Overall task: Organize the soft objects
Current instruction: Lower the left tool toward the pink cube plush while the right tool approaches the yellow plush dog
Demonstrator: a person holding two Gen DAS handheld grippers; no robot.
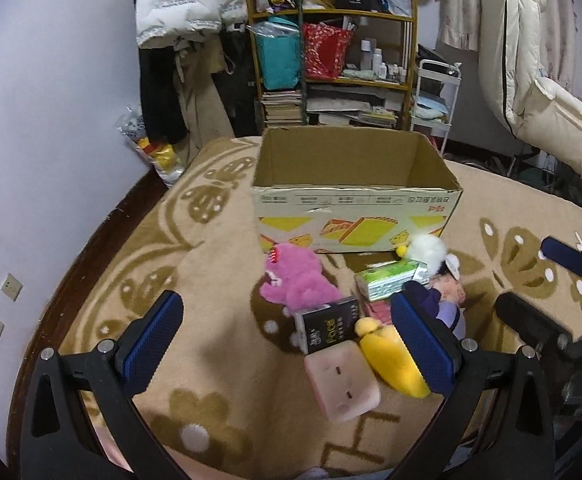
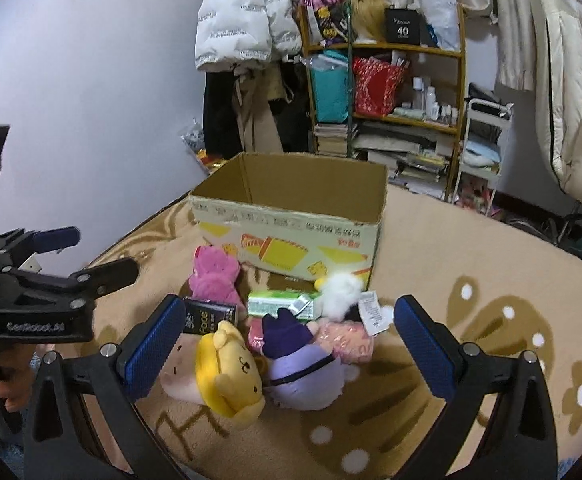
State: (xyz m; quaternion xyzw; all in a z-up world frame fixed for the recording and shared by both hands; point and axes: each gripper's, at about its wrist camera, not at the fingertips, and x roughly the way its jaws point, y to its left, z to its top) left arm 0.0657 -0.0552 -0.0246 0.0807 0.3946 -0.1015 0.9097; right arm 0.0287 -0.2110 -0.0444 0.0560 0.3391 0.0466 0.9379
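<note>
Sitting on the beige patterned blanket [image 1: 219, 264]: open yellow-printed cardboard box [image 1: 355, 196] far centre, soft toys piled just near of it — pink plush [image 1: 297, 280], yellow plush [image 2: 231, 372], purple plush [image 2: 303, 372] — both left gripper [image 1: 287, 346] and right gripper [image 2: 291, 348] spread wide, empty.

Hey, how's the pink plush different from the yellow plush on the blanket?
The pink plush is shaggy and bright pink; the yellow plush looks smoother and yellow. The pink plush lies right by the cardboard box, while the yellow plush lies nearer the cameras, at the front of the pile. The yellow plush touches a purple plush; the pink plush does not. Both rest on the blanket, ungrasped, outside the box.
</note>
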